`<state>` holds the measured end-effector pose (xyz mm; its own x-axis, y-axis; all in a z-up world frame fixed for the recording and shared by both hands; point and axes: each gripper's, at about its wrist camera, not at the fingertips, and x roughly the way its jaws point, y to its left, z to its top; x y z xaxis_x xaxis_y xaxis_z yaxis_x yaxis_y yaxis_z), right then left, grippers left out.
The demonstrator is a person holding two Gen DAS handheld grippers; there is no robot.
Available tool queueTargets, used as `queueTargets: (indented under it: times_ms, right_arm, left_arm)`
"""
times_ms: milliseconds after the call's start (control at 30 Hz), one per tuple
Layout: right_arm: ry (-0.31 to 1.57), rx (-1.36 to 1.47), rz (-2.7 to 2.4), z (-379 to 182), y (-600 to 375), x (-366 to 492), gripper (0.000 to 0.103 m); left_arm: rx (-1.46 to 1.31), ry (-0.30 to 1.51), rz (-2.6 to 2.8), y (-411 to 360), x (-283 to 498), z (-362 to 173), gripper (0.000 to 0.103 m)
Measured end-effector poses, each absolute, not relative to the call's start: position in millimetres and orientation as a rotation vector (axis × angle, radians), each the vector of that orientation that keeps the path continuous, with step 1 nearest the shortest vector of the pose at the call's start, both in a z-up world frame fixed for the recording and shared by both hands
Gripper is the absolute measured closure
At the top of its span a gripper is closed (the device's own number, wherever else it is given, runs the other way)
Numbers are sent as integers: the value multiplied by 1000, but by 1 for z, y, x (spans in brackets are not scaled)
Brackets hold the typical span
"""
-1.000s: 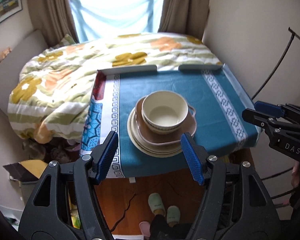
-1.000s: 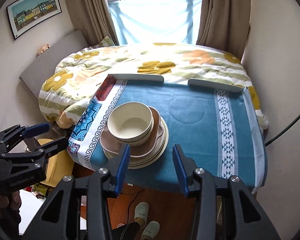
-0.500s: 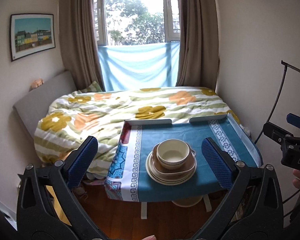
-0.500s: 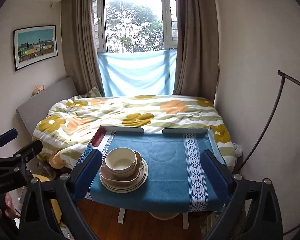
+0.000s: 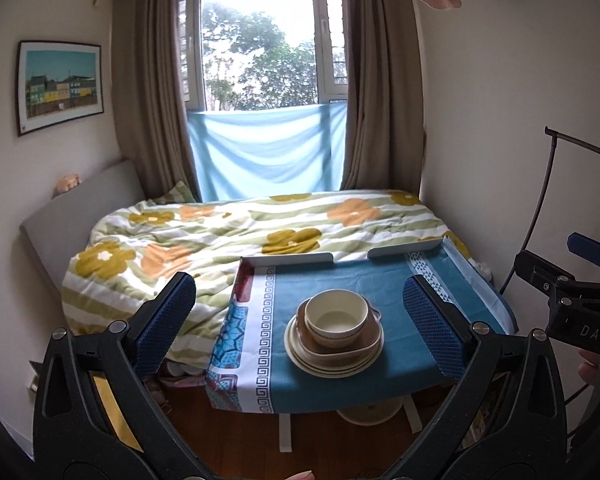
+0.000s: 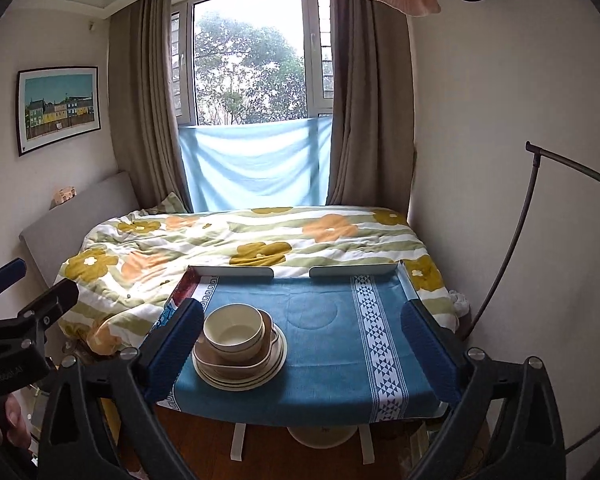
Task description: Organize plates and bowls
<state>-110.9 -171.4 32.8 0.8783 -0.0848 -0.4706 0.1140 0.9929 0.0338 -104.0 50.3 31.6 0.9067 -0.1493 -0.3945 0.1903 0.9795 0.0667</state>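
A cream bowl (image 5: 336,318) sits in a brown dish (image 5: 364,350) on a stack of cream plates (image 5: 332,370), near the front left of a small table with a blue cloth (image 5: 392,280). The same stack shows in the right wrist view: bowl (image 6: 234,330), plates (image 6: 240,378). My left gripper (image 5: 300,330) is wide open and empty, well back from the table. My right gripper (image 6: 302,354) is wide open and empty, also back from the table; it shows at the right edge of the left wrist view (image 5: 572,280).
A bed with a floral quilt (image 5: 228,236) lies behind and left of the table. A wall is close on the right with a curved black lamp rod (image 6: 516,240). Wooden floor lies below the table. The cloth's right half (image 6: 364,320) holds no dishes.
Both grippers have pulled back and tilted up from just above the dish stack, and both jaws have opened wide. The dishes have not moved.
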Motion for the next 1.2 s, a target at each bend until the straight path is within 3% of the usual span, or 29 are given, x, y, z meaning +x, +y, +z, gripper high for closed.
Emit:
queueTargets:
  times_ms: [1200]
  right_arm:
    - [482,63,-104,32,-180,-115,5]
  left_arm:
    - [66,394,-160,51,-109,38,0]
